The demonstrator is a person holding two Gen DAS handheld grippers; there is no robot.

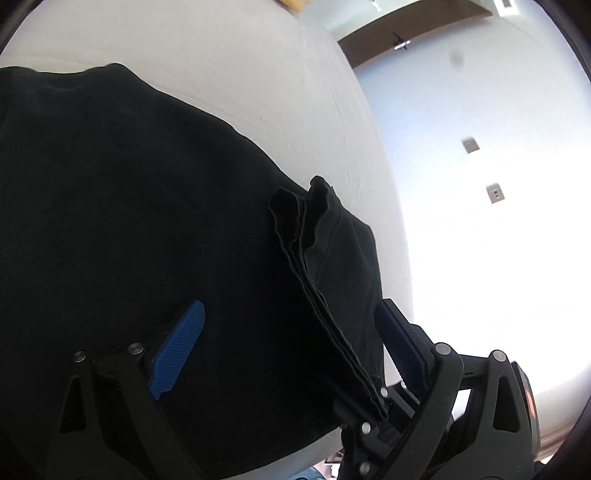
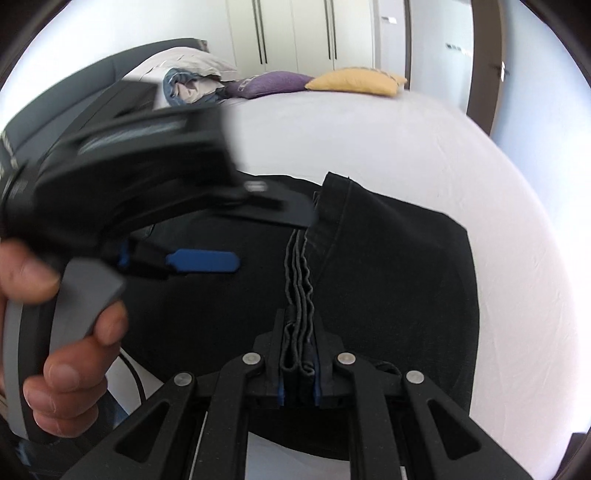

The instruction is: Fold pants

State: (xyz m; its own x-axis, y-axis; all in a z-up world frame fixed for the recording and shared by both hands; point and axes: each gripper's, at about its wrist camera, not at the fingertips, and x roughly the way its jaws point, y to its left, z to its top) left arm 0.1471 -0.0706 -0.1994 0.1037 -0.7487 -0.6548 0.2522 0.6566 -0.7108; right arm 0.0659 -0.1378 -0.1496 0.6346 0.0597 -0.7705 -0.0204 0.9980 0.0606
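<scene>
Black pants (image 1: 129, 203) lie spread on a white bed (image 1: 240, 74). A bunched stack of their folded edges (image 1: 317, 277) runs up between the blue pads of my left gripper (image 1: 288, 347). That gripper is open wide and neither pad presses the cloth. In the right wrist view my right gripper (image 2: 300, 326) is shut on the same wavy stack of layers (image 2: 299, 280), with the pants (image 2: 399, 277) spread beyond it. A hand (image 2: 66, 376) holds the blurred left gripper at the left, and one of its blue pads (image 2: 203, 261) hovers over the cloth.
The bed (image 2: 369, 140) extends far back to a purple pillow (image 2: 269, 83), a yellow pillow (image 2: 354, 82) and a heap of clothes (image 2: 188, 86) by a grey headboard (image 2: 92, 74). White wardrobe doors (image 2: 295, 29) stand behind. A pale wall with sockets (image 1: 495, 192) lies past the bed's right edge.
</scene>
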